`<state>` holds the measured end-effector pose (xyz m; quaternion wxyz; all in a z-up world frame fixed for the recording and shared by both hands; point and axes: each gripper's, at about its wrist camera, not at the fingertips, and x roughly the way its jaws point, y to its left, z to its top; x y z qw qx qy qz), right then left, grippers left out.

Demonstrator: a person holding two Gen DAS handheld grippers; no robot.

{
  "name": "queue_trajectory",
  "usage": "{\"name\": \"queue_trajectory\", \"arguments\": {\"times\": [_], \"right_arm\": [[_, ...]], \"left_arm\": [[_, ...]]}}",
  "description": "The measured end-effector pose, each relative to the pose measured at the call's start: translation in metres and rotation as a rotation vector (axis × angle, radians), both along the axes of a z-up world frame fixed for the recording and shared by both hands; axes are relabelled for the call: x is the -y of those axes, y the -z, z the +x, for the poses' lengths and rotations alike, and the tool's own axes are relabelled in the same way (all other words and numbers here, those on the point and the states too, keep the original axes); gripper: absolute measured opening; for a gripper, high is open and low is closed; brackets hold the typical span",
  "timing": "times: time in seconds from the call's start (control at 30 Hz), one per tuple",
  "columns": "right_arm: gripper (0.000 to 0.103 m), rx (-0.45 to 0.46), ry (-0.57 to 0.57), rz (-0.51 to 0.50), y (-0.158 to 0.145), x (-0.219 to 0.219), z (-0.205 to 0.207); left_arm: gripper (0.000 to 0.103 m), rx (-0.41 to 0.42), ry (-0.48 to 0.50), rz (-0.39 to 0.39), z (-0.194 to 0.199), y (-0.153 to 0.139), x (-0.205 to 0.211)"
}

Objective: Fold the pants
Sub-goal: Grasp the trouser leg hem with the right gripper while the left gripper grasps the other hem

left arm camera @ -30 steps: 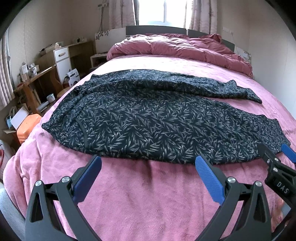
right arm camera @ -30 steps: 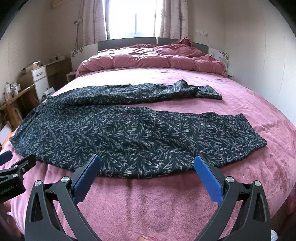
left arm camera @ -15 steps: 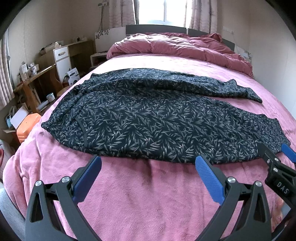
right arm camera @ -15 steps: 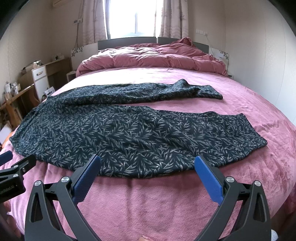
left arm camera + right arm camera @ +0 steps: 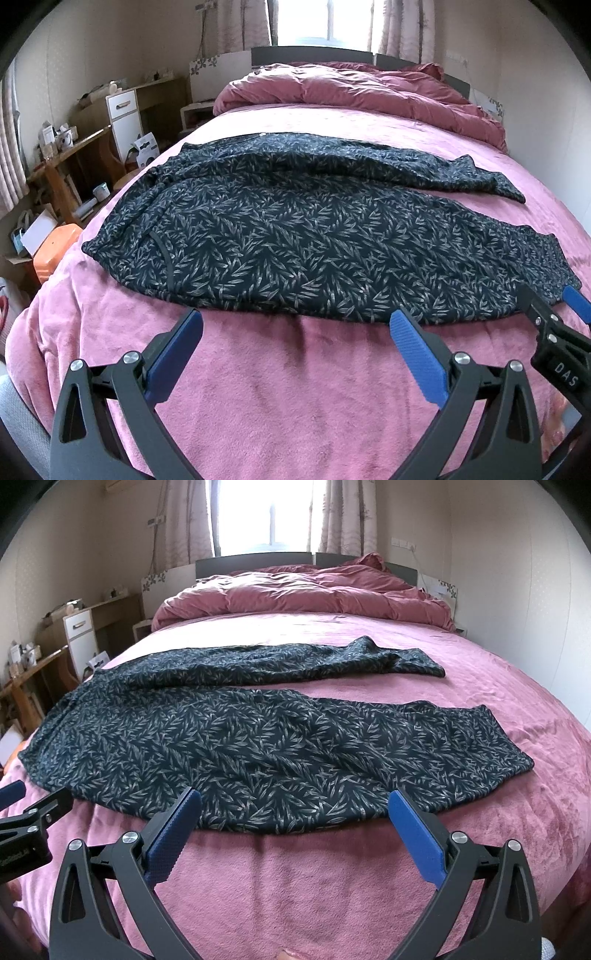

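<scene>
Pants spread crosswise ahead of both tools

Both the left tool (image 5: 295, 325) and right tool (image 5: 293, 805) gape empty just short of the pants' (image 5: 258, 746) near edge; legs run rightward.

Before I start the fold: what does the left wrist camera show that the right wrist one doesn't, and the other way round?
Only the left wrist view shows the waist end's pocket seam, an orange box beside the bed, and the right gripper at its right edge.

Only the right wrist view shows both leg hems in full, the near hem and the far hem, with bare blanket between the legs, plus the left gripper at its left edge.

Both show the leaf-print pants spread flat, a bunched duvet, and jaws open, holding nothing.
</scene>
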<state>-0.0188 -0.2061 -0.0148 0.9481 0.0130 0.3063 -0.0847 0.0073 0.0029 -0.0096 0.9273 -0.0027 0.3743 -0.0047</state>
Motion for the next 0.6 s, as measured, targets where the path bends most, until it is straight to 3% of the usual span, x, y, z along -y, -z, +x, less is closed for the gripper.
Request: {"name": "queue_trajectory", "arguments": {"times": [0.17, 0.33, 0.5, 0.6], "right_arm": [[0.100, 0.011, 0.036, 0.015, -0.002, 0.008, 0.001], [0.100, 0.031, 0.018, 0.131, -0.004, 0.034, 0.005], [0.100, 0.031, 0.120, 0.283, -0.005, 0.080, 0.005], [0.100, 0.042, 0.233, 0.330, -0.006, 0.112, 0.000]], "left_arm": [[0.101, -0.025, 0.014, -0.021, 0.004, 0.003, -0.005], [0.101, -0.076, 0.029, -0.204, 0.011, 0.015, -0.029], [0.101, -0.123, -0.016, -0.268, 0.022, 0.029, -0.054], [0.101, -0.123, -0.100, -0.336, 0.028, 0.037, -0.083]]}}
